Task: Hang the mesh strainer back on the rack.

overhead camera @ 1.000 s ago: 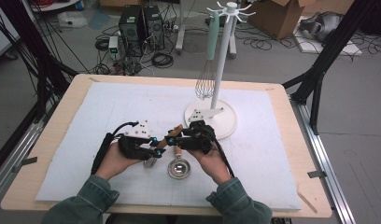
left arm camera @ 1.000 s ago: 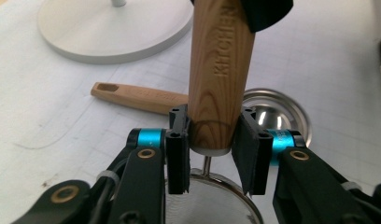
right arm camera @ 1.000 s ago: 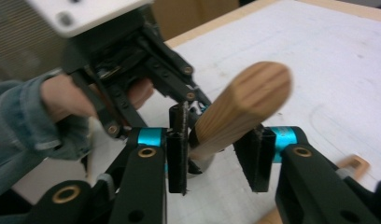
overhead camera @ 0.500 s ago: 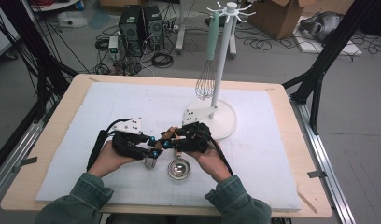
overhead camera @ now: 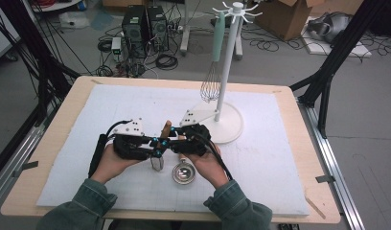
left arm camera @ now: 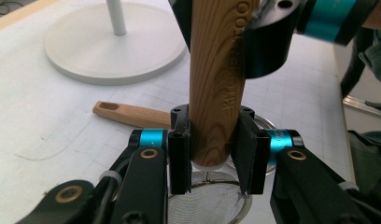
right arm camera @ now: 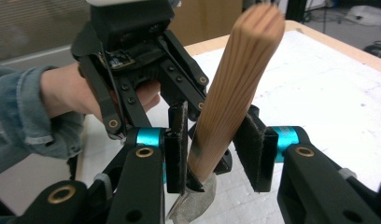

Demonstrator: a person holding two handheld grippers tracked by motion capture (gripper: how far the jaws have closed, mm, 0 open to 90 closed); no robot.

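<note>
A small strainer with a wooden handle [left arm camera: 216, 84] stands almost upright, its mesh bowl [left arm camera: 202, 205] low by the white mat. My left gripper [left arm camera: 212, 149] is shut on the lower handle, both pads pressed to the wood. My right gripper [right arm camera: 213, 147] faces it from the other side, higher on the same handle [right arm camera: 235, 79]. Its jaws have just been opening, and a gap shows beside the wood. In the high view the left gripper [overhead camera: 157, 143] and the right gripper [overhead camera: 170, 142] meet nose to nose, and the handle [overhead camera: 166, 128] pokes up between them.
A second strainer [overhead camera: 184, 173] lies on the mat just in front of the grippers, its wooden handle [left arm camera: 128, 114] flat. Behind them stands a white hook stand [overhead camera: 227, 72] on a round base [overhead camera: 232, 127], with a whisk [overhead camera: 212, 86] hanging from it.
The right gripper has edged a little up and along the handle. The left hand has hardly moved and keeps its hold on the handle.
</note>
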